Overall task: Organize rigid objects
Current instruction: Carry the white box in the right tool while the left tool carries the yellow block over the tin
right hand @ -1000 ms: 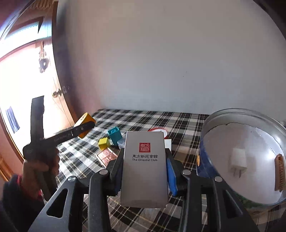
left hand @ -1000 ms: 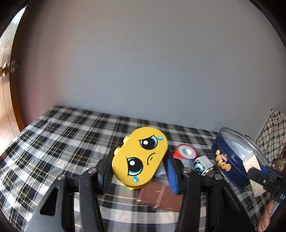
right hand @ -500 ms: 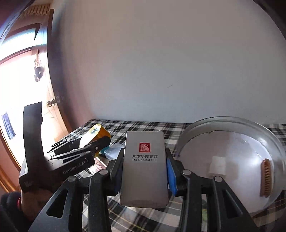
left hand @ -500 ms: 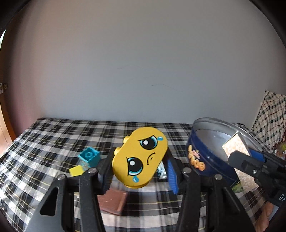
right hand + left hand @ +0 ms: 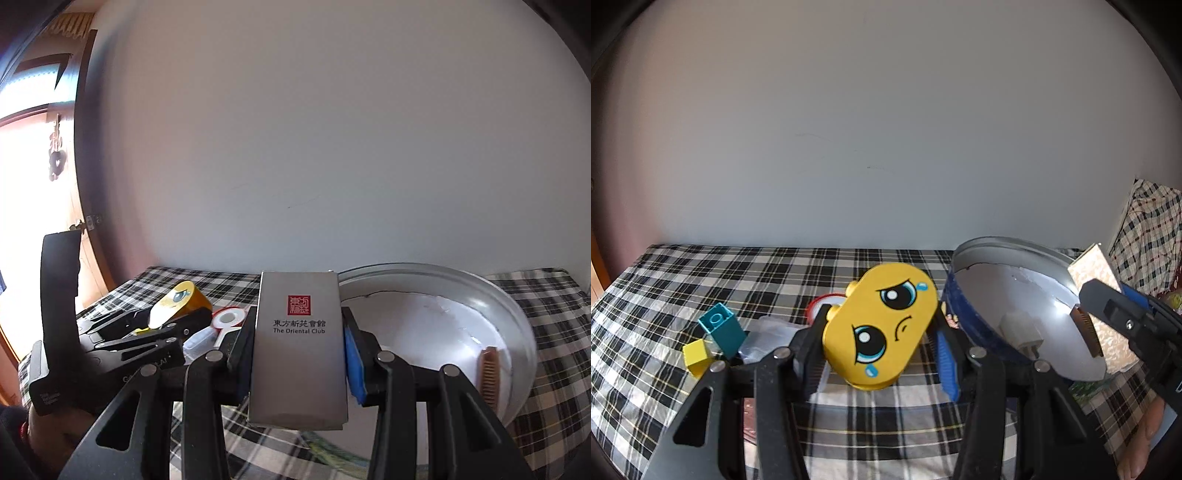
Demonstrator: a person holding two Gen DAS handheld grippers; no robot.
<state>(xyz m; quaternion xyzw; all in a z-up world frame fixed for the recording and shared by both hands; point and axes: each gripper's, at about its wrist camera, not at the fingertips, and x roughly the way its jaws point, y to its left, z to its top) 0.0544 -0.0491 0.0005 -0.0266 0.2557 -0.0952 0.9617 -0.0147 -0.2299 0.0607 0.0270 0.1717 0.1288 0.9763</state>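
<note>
Two grippers are carrying toys over the bed.
The left gripper (image 5: 881,334) jaws are squeezing a yellow face toy (image 5: 882,325); the right gripper (image 5: 297,350) jaws are squeezing a grey box (image 5: 299,347) beside the round tin (image 5: 517,317).

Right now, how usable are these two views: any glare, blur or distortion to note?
Left wrist: even light, sharp, fisheye bends the checked cloth; the yellow face block reads clearly. Right wrist: blown-out window glare at left, the grey box print stays legible, tin rim slightly smeared.

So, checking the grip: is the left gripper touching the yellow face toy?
Touching: the left wrist view shows the left gripper clamped on the yellow face toy.
</note>
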